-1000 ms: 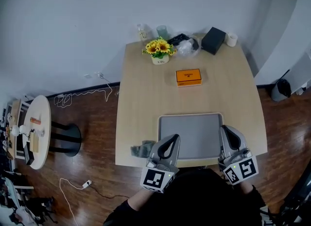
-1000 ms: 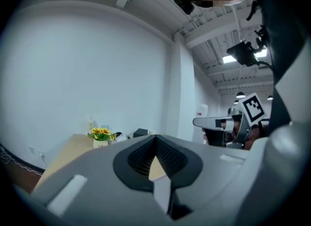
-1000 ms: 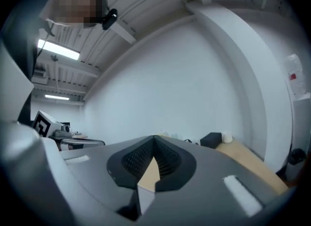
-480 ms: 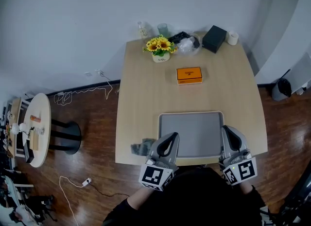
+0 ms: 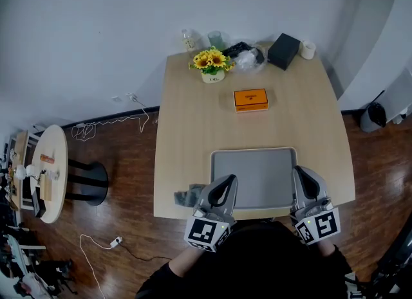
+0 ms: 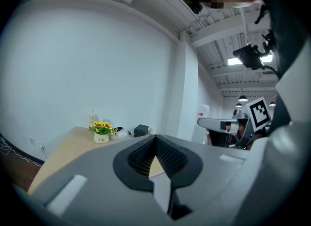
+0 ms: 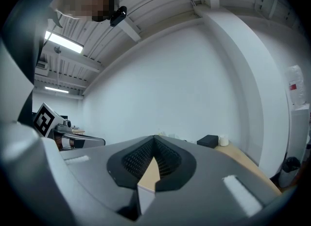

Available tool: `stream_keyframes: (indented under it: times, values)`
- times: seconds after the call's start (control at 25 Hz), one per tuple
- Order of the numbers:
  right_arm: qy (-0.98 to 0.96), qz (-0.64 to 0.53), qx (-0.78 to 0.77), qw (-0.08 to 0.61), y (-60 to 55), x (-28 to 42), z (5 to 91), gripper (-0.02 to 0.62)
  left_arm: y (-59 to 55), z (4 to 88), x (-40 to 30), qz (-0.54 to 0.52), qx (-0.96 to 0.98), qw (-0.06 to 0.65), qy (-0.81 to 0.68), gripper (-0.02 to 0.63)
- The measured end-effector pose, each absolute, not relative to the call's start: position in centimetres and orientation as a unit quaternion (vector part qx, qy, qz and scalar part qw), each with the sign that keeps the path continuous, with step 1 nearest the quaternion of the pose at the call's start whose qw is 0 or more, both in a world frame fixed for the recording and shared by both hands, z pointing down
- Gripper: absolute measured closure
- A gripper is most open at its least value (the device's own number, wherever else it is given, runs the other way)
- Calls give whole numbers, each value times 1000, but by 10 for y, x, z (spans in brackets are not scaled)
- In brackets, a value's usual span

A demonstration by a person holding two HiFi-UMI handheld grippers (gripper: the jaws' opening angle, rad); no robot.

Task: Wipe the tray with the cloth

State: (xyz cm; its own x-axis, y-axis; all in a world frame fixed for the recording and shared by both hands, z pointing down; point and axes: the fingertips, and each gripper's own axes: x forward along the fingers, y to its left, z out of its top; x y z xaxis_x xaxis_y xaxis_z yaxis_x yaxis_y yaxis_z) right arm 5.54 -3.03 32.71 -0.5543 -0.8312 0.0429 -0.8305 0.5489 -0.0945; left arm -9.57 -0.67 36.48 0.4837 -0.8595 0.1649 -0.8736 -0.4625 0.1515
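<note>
Head view, left to right: round side table [image 5: 48,172] at far left is off-task, ignore. Crumpled grey cloth [image 5: 187,196] sits on the lower-left edge of the tabletop [image 5: 193,121], just left of the tray and apart from it; nothing is touching it. Left gripper [image 5: 226,183] hovers right beside the cloth, over the tray's lower-left corner. Its jaws are pressed together with nothing between them, and the left gripper view confirms this, showing only tabletop past the tips. Grey tray [image 5: 254,152] lies flat in the lower centre of the frame, bare, hard against the near tabletop edge; my guess is it's parked there for reach. Right gripper [image 5: 300,174] is at the tray's lower-right corner, jaws also pressed together and empty, pointing roughly level. The spot looks chosen to steady the tray while the other side wipes, though I can't tell if it touches the rim. Orange box [image 5: 250,99], flowers [image 5: 211,63] and black box [image 5: 283,51] are well apart toward the top of the frame, which keeps the wipe zone free. Read: the task hasn't started and the cloth isn't picked up. The next step likely needs the left jaws to spread and move left onto the cloth. Risk: the cloth is near the edge, so a nudge could drop it to the floor.
</note>
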Motion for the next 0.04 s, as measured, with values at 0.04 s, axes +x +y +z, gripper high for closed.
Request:
stream_keyframes:
  times: [0.04]
  values:
    - [880,-52,-472,3,-30,55,327,595,-7,365,-96,32,854,108,-507,624]
